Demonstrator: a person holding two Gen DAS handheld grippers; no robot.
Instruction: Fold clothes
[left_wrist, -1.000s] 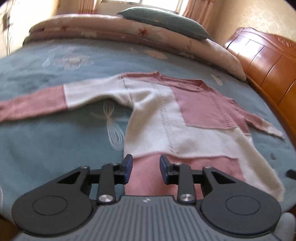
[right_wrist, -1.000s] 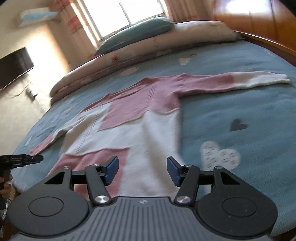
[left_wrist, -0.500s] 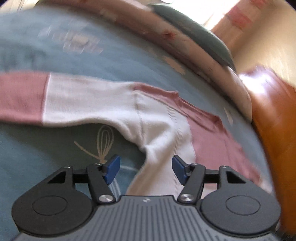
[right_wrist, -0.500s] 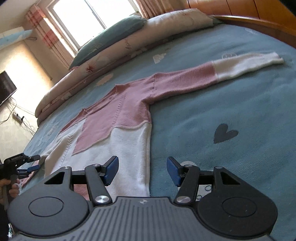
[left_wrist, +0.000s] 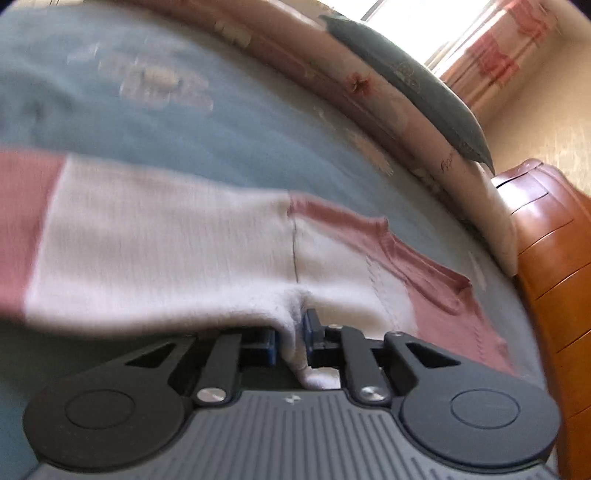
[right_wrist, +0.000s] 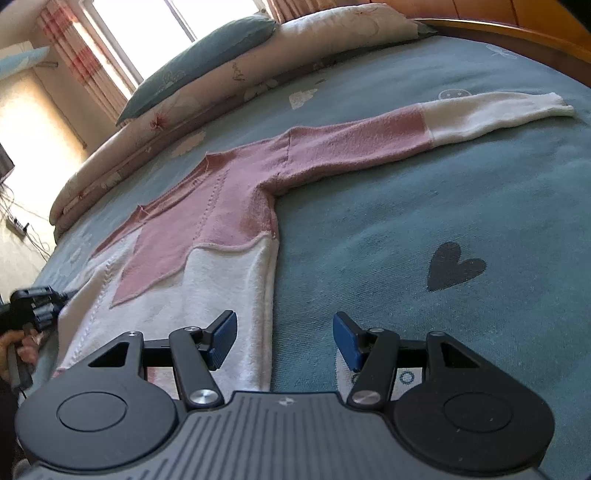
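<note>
**Left gripper pinching sweater at underarm**

The pink-and-white sweater (right_wrist: 207, 236) lies spread flat on the blue bedspread (right_wrist: 461, 206). The left gripper (left_wrist: 293, 338) is closing, its jaws clenched on a white fold where sleeve meets body. The right gripper (right_wrist: 284, 339) stands released, jaws straddling the sweater's opposite side edge without touching it.

The left gripper (left_wrist: 293, 338), open over the hem a second ago, now closes its jaws on the sweater's (left_wrist: 166, 251) white underarm fold at lower centre, while the right gripper (right_wrist: 284, 339) nears the side seam.
</note>
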